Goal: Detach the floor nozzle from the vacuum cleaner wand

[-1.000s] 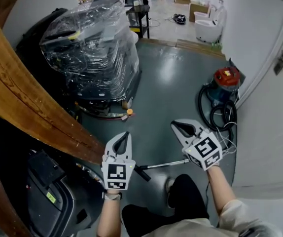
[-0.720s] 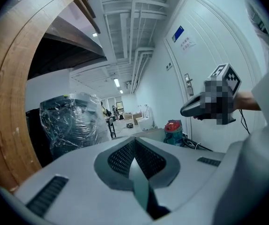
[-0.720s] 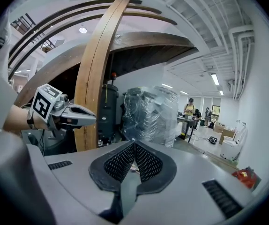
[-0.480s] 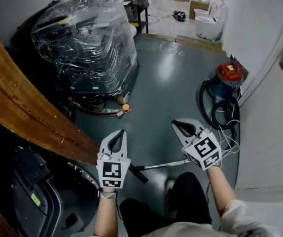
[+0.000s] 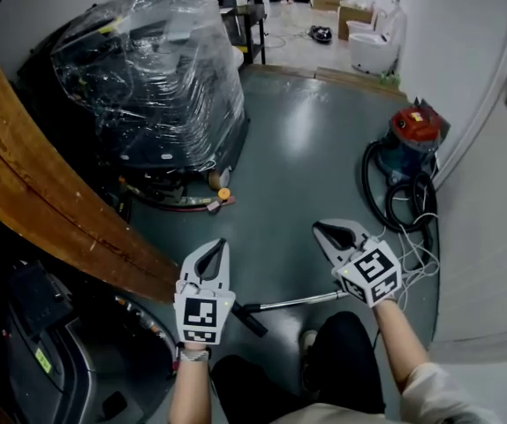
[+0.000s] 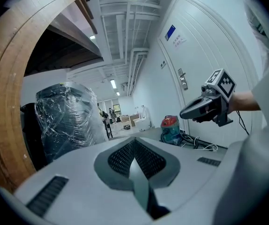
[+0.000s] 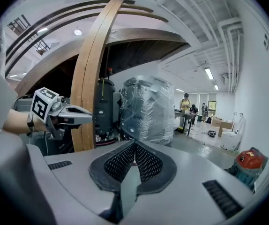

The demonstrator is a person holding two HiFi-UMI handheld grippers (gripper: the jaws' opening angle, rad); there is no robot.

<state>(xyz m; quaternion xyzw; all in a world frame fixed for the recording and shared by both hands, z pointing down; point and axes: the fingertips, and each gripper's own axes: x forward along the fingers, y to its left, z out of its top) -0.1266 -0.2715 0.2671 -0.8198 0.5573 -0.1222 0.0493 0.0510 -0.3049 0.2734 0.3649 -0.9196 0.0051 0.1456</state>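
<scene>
A thin metal wand (image 5: 293, 301) lies on the dark floor by the person's legs, with a black nozzle (image 5: 248, 315) at its left end. The left gripper (image 5: 222, 243) hangs just left of and above the nozzle, jaws shut on nothing. My right gripper (image 5: 318, 227) is over the wand's right end, also shut and empty. Neither touches the wand. In the left gripper view, the shut jaws (image 6: 133, 142) point toward the red vacuum cleaner (image 6: 169, 123), with the right gripper (image 6: 205, 108) beside. The right gripper view has its shut jaws (image 7: 134, 145) and the left gripper (image 7: 65, 113).
A red vacuum cleaner (image 5: 415, 132) with coiled black hose (image 5: 398, 203) stands at the right wall. A large plastic-wrapped machine (image 5: 152, 69) fills the left back. A curved wooden beam (image 5: 41, 201) crosses the left. White cables (image 5: 417, 259) lie near the right gripper. People stand far back.
Both grippers have sunk toward the floor, staying shut and side by side. The wand and nozzle lie where they were.
</scene>
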